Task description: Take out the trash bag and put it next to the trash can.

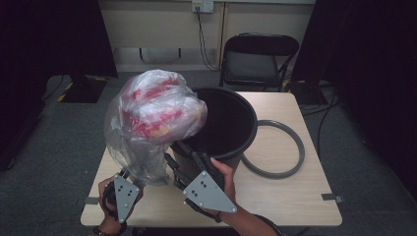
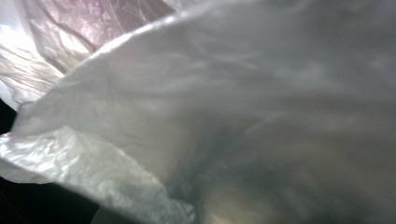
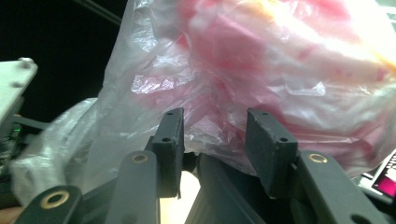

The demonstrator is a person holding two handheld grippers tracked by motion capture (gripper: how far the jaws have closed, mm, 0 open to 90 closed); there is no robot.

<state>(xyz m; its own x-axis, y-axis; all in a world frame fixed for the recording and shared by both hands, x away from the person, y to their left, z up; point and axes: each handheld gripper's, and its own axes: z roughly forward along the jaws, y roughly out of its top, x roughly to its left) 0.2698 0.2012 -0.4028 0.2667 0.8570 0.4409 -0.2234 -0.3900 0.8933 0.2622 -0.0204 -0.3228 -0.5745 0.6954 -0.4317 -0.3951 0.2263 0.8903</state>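
A clear plastic bag (image 1: 152, 110) stuffed with red and white contents is held up over the table's left side, beside a black bin (image 1: 246, 137). My left gripper (image 1: 132, 176) is below it, shut on the bag's gathered neck. In the left gripper view the bag's film (image 2: 233, 116) covers the jaws. My right gripper (image 1: 179, 155) reaches toward the bin's near rim, just under the bag. Its jaws (image 3: 212, 121) stand open with nothing between the pads. The bag (image 3: 280, 70) hangs right behind them.
The bin stands open and looks dark inside. A grey ring (image 1: 295, 157) lies flat on the wooden table (image 1: 285, 196) to the bin's right. A black folding chair (image 1: 255, 59) stands beyond the far edge. Bare tabletop lies at the front right.
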